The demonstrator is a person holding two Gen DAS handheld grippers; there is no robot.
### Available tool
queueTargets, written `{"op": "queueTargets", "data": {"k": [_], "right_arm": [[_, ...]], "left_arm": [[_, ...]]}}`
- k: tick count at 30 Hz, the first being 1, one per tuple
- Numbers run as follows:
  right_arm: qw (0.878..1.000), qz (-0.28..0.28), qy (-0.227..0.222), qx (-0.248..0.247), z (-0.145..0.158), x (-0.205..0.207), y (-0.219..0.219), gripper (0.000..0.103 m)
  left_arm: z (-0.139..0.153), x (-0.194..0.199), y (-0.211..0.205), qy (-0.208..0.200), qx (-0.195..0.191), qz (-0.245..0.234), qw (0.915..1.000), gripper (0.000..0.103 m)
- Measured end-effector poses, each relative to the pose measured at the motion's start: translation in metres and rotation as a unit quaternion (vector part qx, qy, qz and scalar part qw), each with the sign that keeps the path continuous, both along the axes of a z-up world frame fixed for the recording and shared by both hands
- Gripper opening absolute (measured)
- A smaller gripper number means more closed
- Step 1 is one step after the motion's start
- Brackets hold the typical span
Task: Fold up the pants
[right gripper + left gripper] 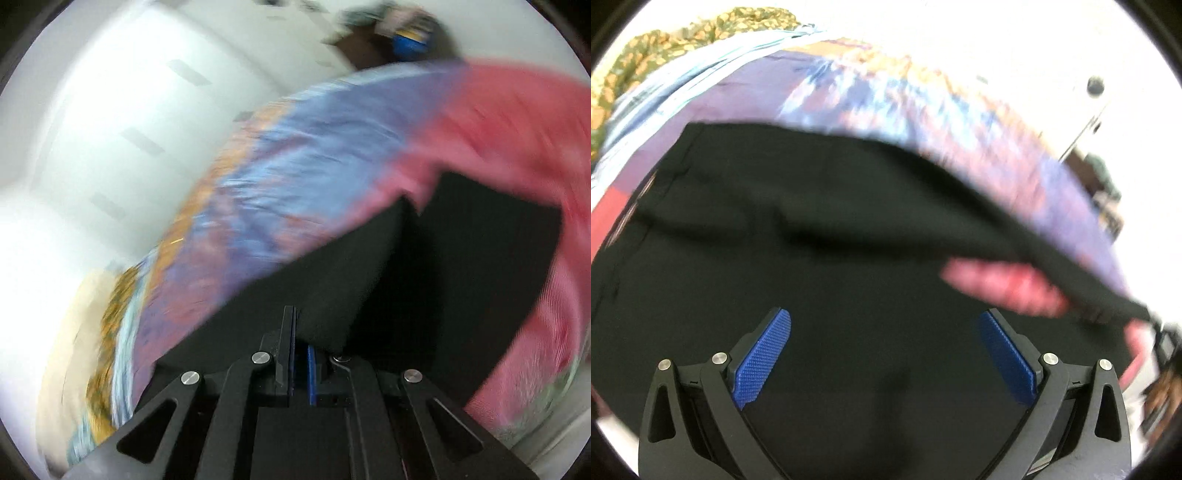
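White walls (110, 110) curve round the back of both views, bright and washed out. Below them lies a wide bedspread (923, 110), streaked purple, pale blue and orange in the middle and turning red (517, 122) toward one side; much of it is smeared by blur. At the far left of the left wrist view a heap of green and yellow patterned cloth (683, 37) sits at the bedspread's edge, with a pale blue striped cloth (683, 85) just beside it.

Spread over the bedspread are the black pants (831, 240), filling most of the lower half of the left view. One edge of them is lifted clear of the rest, and a bare hand (1004, 284) shows beneath that raised flap, too blurred to tell how it grips.

Over the flat part of the pants hangs the left gripper (884, 354), its blue-padded fingers spread wide with nothing between them. The right gripper (297, 343) has its fingers pressed together on a fold of the black pants (332, 277), which rises up from the pinch.
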State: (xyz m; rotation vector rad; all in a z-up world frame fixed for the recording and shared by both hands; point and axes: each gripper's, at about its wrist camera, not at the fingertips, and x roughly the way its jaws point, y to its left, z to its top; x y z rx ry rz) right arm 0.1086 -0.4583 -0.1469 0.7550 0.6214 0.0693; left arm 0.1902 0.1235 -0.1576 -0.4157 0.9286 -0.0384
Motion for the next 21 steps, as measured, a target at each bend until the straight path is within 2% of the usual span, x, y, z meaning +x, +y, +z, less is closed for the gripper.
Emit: {"op": "queueTargets", "data": {"k": [2, 4, 8, 12, 15, 17, 18, 19, 20, 21], "right_arm": [[0.998, 0.036, -0.044, -0.011, 0.034, -0.011, 0.007, 0.005], [0.995, 0.063, -0.076, -0.017, 0.058, -0.023, 0.016, 0.005], [0.985, 0.106, -0.129, -0.034, 0.095, -0.056, 0.024, 0.005], [0.977, 0.131, -0.163, -0.036, 0.113, -0.087, 0.021, 0.005], [0.972, 0.148, -0.185, -0.015, 0.118, -0.108, 0.006, 0.005], [0.971, 0.154, -0.184, -0.008, 0.119, -0.115, -0.002, 0.005], [0.972, 0.155, -0.178, -0.01, 0.119, -0.118, -0.002, 0.005], [0.975, 0.15, -0.164, -0.019, 0.115, -0.117, -0.006, 0.005], [0.978, 0.141, -0.151, -0.027, 0.111, -0.115, -0.007, 0.005], [0.982, 0.131, -0.132, -0.034, 0.103, -0.109, -0.011, 0.005]], "left_arm": [[0.017, 0.039, 0.012, -0.015, -0.043, 0.005, 0.9989, 0.102], [0.019, 0.077, 0.02, -0.013, -0.074, 0.003, 0.9971, 0.102], [-0.005, 0.147, 0.03, 0.039, -0.13, 0.018, 0.9906, 0.102], [-0.028, 0.178, 0.034, 0.069, -0.174, 0.046, 0.9813, 0.102], [-0.037, 0.187, 0.031, 0.076, -0.181, 0.053, 0.9791, 0.101], [-0.037, 0.188, 0.031, 0.073, -0.179, 0.057, 0.9796, 0.086], [-0.036, 0.186, 0.032, 0.075, -0.171, 0.062, 0.9805, 0.053], [-0.032, 0.182, 0.034, 0.073, -0.165, 0.066, 0.9813, 0.012], [-0.027, 0.174, 0.04, 0.063, -0.172, 0.064, 0.9809, 0.008], [-0.018, 0.161, 0.049, 0.048, -0.181, 0.06, 0.9805, 0.01]]}}
